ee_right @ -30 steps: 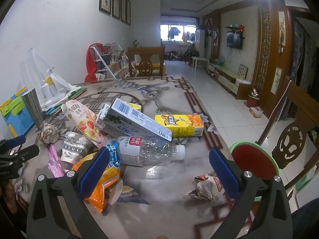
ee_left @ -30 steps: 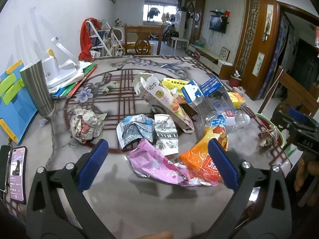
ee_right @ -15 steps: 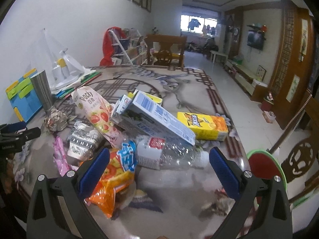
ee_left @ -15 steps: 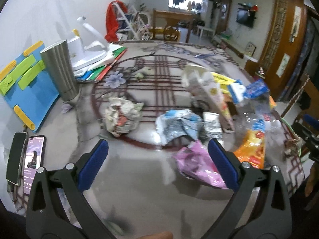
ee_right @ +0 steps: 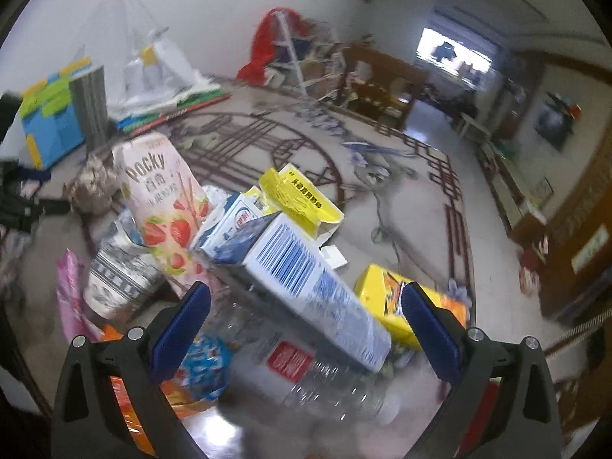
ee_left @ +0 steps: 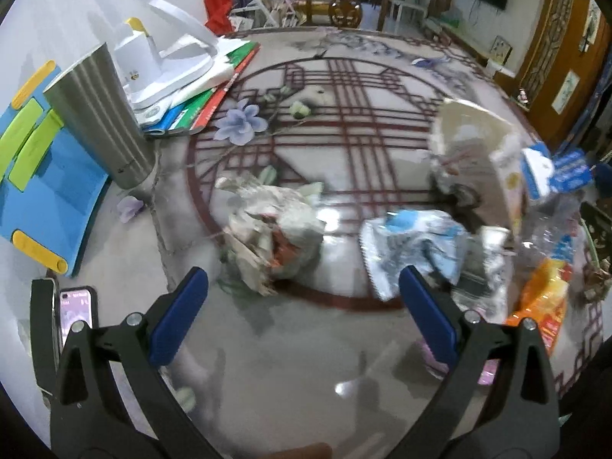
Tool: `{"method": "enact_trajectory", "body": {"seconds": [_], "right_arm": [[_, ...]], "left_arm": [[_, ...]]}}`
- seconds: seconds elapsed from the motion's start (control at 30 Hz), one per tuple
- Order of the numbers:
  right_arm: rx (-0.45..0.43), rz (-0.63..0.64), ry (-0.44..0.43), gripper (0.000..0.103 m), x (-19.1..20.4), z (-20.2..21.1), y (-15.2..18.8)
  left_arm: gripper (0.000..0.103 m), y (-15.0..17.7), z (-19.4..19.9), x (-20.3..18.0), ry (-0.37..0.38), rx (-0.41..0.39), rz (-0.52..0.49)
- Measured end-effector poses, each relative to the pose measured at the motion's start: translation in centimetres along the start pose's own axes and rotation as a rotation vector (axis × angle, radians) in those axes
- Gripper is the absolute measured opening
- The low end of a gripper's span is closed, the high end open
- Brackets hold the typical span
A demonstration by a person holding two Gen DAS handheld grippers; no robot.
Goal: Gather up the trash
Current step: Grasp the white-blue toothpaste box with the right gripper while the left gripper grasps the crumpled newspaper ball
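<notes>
My left gripper (ee_left: 302, 317) is open and empty, just short of a crumpled paper ball (ee_left: 273, 231) on the patterned table (ee_left: 344, 114). A blue-white wrapper (ee_left: 415, 244) lies right of the ball. My right gripper (ee_right: 304, 329) is open and empty, low over a clear plastic bottle (ee_right: 310, 371) and a blue-white carton (ee_right: 306, 287). A pink Pocky box (ee_right: 164, 206), a yellow carton (ee_right: 298, 199), an orange-yellow box (ee_right: 397, 306) and an orange snack bag (ee_right: 168, 390) lie around them.
A steel tumbler (ee_left: 99, 114), a blue-green board (ee_left: 42, 191), a white stand on booklets (ee_left: 164, 65) and a phone (ee_left: 76, 313) sit at the table's left. Chairs and a rack stand beyond the table.
My left gripper has swung left and come down toward the crumpled paper ball. My right gripper has moved left and closer over the bottle and cartons. Both have stayed open.
</notes>
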State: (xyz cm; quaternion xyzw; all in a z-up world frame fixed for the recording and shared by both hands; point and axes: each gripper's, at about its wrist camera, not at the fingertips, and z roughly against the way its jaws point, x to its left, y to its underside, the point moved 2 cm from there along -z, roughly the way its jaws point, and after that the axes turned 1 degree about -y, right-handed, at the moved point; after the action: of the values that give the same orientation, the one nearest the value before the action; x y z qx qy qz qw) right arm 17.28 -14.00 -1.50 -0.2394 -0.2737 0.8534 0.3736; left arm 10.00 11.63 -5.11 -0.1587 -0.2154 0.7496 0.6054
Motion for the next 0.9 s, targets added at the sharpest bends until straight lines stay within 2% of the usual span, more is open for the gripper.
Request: {"method": "enact_trajectory", "body": {"seconds": [0.2, 0.43, 0.47, 0.5, 0.53, 0.57, 0.6, 0.63, 0.83, 0.9], "right_arm": [[0.028, 0.085, -0.074, 0.096, -0.5, -2.2, -1.0], [0.059, 0.144, -0.129, 0.096, -0.4, -4.2, -1.0], [0.065, 0.147, -0.136, 0.095, -0.4, -4.5, -0.9], [0.067, 0.147, -0.143, 0.090, -0.4, -4.4, -0.7], [0.072, 0.146, -0.148, 0.087, -0.5, -4.6, -0.6], [0.081, 0.145, -0.153, 0.079, -0.6, -4.8, -0.5], [0.085, 0.146, -0.155, 0.070, -0.6, -4.9, -0.4], [0.087, 0.148, -0.158, 0.068, -0.6, -4.8, -0.3], [0.053, 0.144, -0.167, 0.060, -0.8, -3.8, -0.2], [0.041, 0.140, -0.164, 0.053, -0.9, -3.3, -0.4]], "left_arm": [[0.098, -1.1, -3.2, 1.8, 0.034, 0.067, 0.045], [0.096, -1.6, -5.9, 1.3, 0.046, 0.096, 0.069], [0.090, -1.6, -6.1, 1.3, 0.045, 0.096, 0.073], [0.085, -1.6, -6.4, 1.2, 0.045, 0.096, 0.075], [0.070, -1.6, -6.6, 1.2, 0.042, 0.098, 0.079], [0.062, -1.5, -6.8, 1.2, 0.044, 0.102, 0.086], [0.057, -1.5, -6.9, 1.2, 0.043, 0.101, 0.090], [0.052, -1.5, -6.7, 1.2, 0.041, 0.095, 0.092], [0.042, -1.6, -5.6, 0.9, 0.060, 0.067, 0.079], [0.042, -1.7, -4.9, 0.8, 0.060, 0.049, 0.074]]}}
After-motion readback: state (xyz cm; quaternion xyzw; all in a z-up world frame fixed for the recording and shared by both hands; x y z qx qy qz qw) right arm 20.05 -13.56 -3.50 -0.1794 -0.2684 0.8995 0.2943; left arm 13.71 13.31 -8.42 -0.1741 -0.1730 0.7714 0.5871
